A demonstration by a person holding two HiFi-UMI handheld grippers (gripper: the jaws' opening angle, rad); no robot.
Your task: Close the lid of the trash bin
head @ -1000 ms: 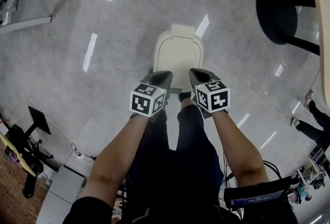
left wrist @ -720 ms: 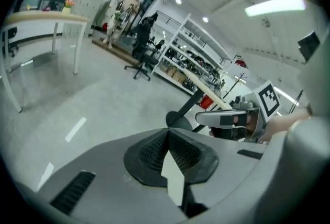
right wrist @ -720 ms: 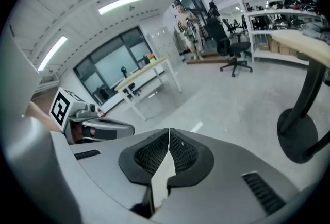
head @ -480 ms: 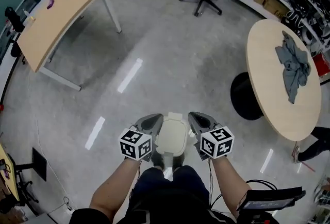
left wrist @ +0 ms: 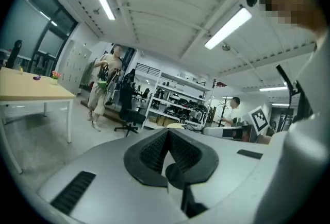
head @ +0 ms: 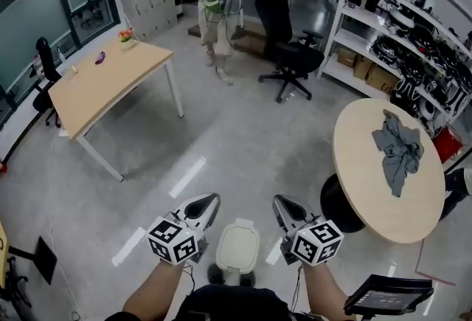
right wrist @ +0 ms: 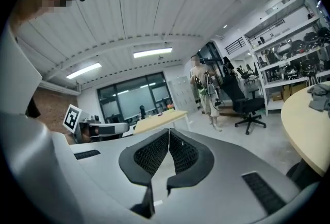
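Below, the trash bin [head: 237,252] stands on the floor [head: 243,142] with its lid [head: 237,240] down. Left gripper [head: 209,203] and right gripper [head: 283,206] hover at either side of the bin, fingers closed on nothing.

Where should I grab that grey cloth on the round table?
Pinch a raised fold near the middle of the cloth, coming straight down from above. It lies crumpled on the round table, so the sides probably give the jaws no free edge.
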